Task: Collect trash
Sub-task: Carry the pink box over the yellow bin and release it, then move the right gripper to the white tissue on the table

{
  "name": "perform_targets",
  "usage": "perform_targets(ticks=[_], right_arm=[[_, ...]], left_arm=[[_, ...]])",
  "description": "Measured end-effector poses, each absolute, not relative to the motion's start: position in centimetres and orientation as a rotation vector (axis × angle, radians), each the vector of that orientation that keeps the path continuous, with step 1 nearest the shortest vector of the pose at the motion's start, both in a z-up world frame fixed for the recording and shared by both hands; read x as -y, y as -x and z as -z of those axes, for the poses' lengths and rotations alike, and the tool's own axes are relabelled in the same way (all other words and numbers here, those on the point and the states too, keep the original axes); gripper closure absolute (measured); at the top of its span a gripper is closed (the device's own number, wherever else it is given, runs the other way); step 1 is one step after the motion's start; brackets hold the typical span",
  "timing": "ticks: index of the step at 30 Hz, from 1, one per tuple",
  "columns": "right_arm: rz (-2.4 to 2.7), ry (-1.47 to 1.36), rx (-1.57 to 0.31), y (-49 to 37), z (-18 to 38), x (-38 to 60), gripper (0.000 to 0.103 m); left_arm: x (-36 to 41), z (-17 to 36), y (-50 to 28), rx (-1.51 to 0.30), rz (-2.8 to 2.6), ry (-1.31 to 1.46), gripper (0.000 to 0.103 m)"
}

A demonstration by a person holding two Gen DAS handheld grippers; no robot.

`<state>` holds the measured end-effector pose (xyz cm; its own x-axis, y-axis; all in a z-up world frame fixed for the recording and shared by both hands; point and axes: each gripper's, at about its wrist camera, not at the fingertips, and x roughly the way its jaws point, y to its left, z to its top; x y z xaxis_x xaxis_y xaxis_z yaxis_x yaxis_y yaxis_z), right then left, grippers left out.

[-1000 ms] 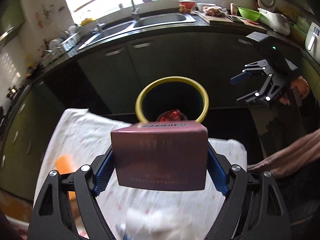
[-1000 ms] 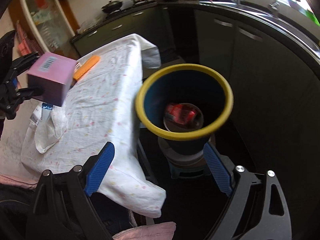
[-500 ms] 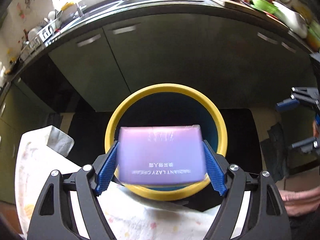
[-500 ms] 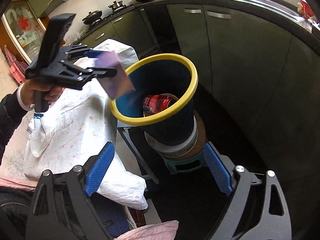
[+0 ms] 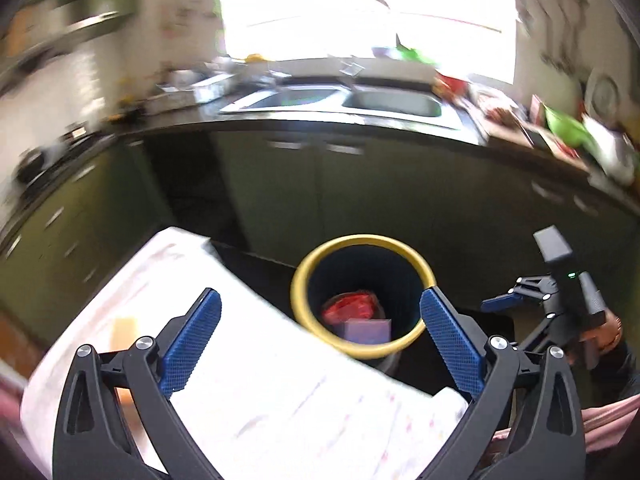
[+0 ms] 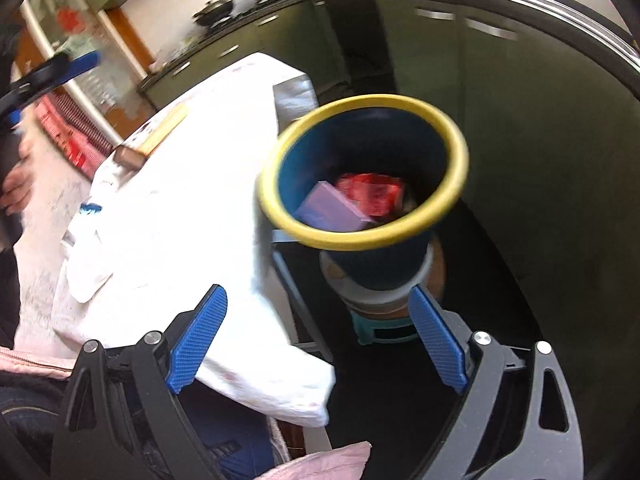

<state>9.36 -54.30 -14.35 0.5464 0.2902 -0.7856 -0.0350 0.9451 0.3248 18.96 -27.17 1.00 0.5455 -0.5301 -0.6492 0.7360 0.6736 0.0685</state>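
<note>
The blue bin with a yellow rim (image 5: pixel 297 280) (image 6: pixel 460 148) stands beside the table. The purple box (image 5: pixel 367 330) (image 6: pixel 330 210) lies inside it next to a red wrapper (image 5: pixel 352 306) (image 6: pixel 372 192). My left gripper (image 5: pixel 320 312) is open and empty, back over the table edge, short of the bin. My right gripper (image 6: pixel 318 312) is open and empty, in front of the bin's base; it also shows at the right of the left wrist view (image 5: pixel 520 316). An orange item (image 6: pixel 164 134) and white crumpled trash (image 6: pixel 86 256) lie on the table.
The table has a white dotted cloth (image 5: pixel 256 392) (image 6: pixel 172 200). Dark green kitchen cabinets (image 5: pixel 360 200) and a counter with a sink (image 5: pixel 392 102) run behind the bin. The bin sits on a small stool (image 6: pixel 380 320). The view is motion-blurred.
My left gripper opened over the bin and let the purple box drop in, then drew back and up over the table. The right gripper stayed open near the bin.
</note>
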Motion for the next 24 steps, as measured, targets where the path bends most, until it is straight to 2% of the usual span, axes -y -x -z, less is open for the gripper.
perform_targets(ticks=[6, 13, 18, 22, 24], right_arm=[[-0.330, -0.203, -0.996, -12.1, 13.5, 47.5, 0.016], [-0.544, -0.064, -0.986, -14.8, 11.1, 37.4, 0.016], [-0.713, 0.090, -0.942, -15.2, 9.4, 29.8, 0.016], [-0.734, 0.181, -0.977, -16.6, 10.5, 25.4, 0.016], [-0.728, 0.204, -0.996, -17.2, 11.4, 24.3, 0.020]], left_arm=[[15.7, -1.0, -13.4, -0.577, 0.478, -0.307, 0.005], [3.8, 2.7, -8.4, -0.574, 0.220, -0.227, 0.005], [-1.0, 6.3, -5.7, -0.619, 0.129, -0.164, 0.005], [-3.4, 8.3, -5.1, -0.664, 0.129, -0.085, 0.005], [-3.7, 8.6, -5.2, -0.668, 0.133, -0.069, 0.005]])
